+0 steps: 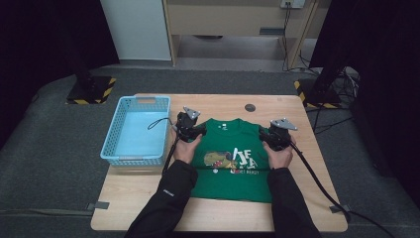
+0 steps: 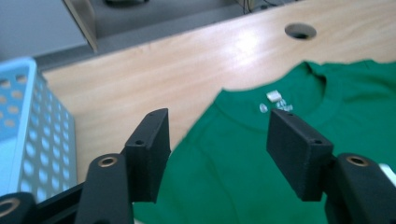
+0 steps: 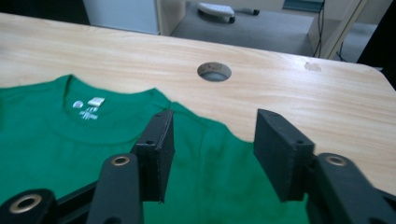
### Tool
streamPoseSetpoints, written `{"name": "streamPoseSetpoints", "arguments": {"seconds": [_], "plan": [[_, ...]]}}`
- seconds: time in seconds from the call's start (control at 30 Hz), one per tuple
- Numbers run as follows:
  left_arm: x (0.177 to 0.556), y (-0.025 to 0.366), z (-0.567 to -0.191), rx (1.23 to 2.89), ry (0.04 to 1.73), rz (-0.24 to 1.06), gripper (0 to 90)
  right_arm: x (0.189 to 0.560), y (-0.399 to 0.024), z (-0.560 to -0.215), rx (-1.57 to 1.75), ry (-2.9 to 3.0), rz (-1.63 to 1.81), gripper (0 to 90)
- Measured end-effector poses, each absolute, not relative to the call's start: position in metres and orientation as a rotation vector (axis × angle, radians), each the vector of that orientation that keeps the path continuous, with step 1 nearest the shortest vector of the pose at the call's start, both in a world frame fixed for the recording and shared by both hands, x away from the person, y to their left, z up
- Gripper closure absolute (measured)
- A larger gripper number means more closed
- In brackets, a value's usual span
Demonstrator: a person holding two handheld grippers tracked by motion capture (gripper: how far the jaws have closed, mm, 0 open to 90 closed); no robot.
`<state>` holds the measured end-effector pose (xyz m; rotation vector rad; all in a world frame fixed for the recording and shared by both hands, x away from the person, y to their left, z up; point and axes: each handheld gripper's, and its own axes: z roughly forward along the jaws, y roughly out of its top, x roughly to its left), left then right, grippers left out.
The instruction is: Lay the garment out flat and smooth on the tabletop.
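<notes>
Hovering over the shoulders of a green cotton T-shirt (image 1: 228,163) spread flat on the pale wooden table (image 1: 297,208), I hold both tools with their jaws parted and empty. The left gripper (image 2: 219,140) straddles the shirt's left shoulder edge, cloth lying just below and between its black fingers (image 2: 152,149); the right gripper (image 3: 212,149) frames the right shoulder seam the same way, bare wood beyond its outer finger. My judgement: the step in hand is pinching both shoulders, so I should lower each tool until the lower pads meet the table, close on the fabric alone, and keep both grips level so the shirt lifts without skewing. The collar points away from my fingers, toward the round cable hole (image 3: 214,71); the shirt's long axis runs from collar back to hem, toward me. A light-blue perforated plastic basket (image 1: 111,148) sits empty just outside the left fingers.
</notes>
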<state>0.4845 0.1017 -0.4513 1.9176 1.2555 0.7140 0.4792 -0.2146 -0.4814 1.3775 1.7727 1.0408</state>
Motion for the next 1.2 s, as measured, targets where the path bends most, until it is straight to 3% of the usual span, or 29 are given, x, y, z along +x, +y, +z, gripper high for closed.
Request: {"name": "streamPoseSetpoints", "arguments": {"seconds": [0.27,0.6,0.9,1.2], "plan": [[0.454,0.122,-0.466,1.941,1.314,0.663,34.8,0.458,-0.238,-0.478,1.392,1.830,1.041,41.6],[0.460,0.123,-0.496,1.981,1.391,0.629,34.5,0.459,-0.279,-0.506,1.550,1.801,0.940,43.7],[0.462,0.120,-0.509,2.002,1.406,0.633,30.4,0.471,-0.276,-0.532,1.545,1.863,0.796,40.1],[0.449,0.129,-0.508,1.974,1.383,0.609,26.5,0.473,-0.291,-0.535,1.557,1.824,0.763,39.3]]}}
